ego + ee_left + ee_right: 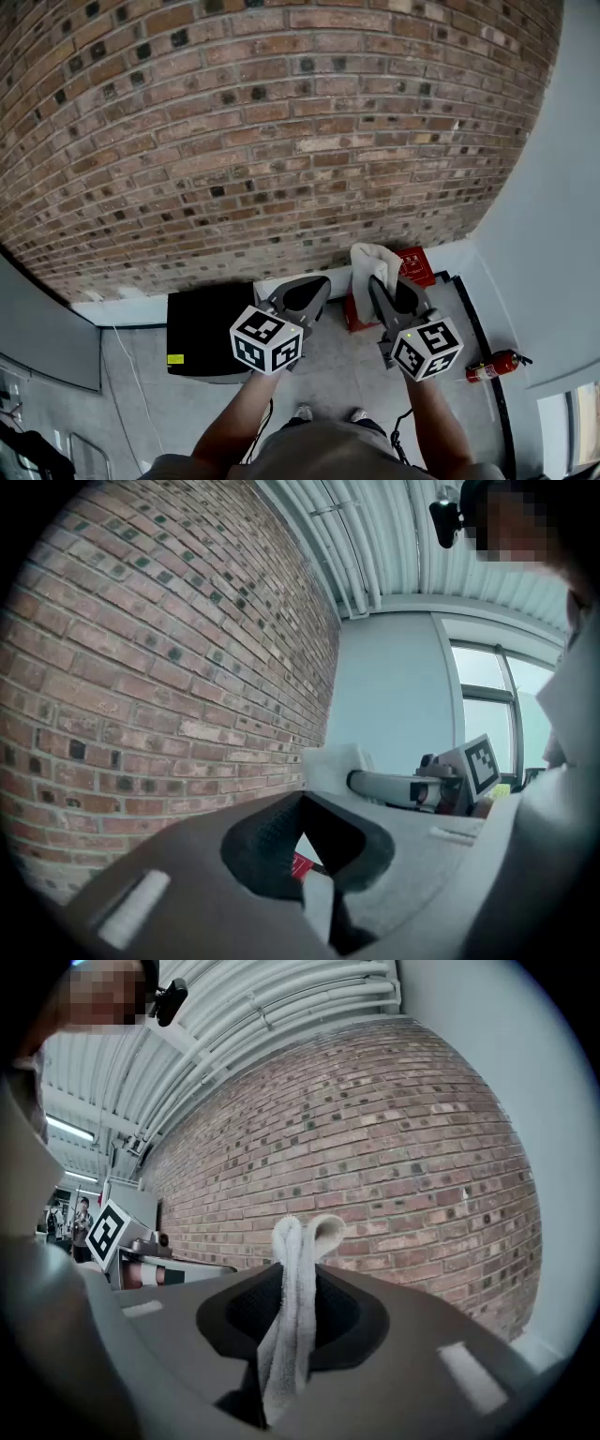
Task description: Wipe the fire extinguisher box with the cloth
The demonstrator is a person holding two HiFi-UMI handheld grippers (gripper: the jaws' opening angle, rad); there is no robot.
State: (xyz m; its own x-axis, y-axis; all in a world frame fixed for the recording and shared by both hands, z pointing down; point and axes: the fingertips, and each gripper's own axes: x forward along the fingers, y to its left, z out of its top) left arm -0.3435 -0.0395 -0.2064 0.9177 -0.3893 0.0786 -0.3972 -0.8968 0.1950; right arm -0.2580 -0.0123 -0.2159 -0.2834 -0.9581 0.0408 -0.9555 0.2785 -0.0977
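Brick wall (281,141) close ahead, right gripper (379,289) fingers clamped on cloth (367,262), left gripper (317,287) fingers together

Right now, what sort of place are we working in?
Probably an indoor corner of a commercial or industrial building: brick wall, ribbed ceiling with pipes, a red fire extinguisher on the floor.

White cloth (372,266); box (415,266) apparently red; reddish-brown brick wall (281,141).
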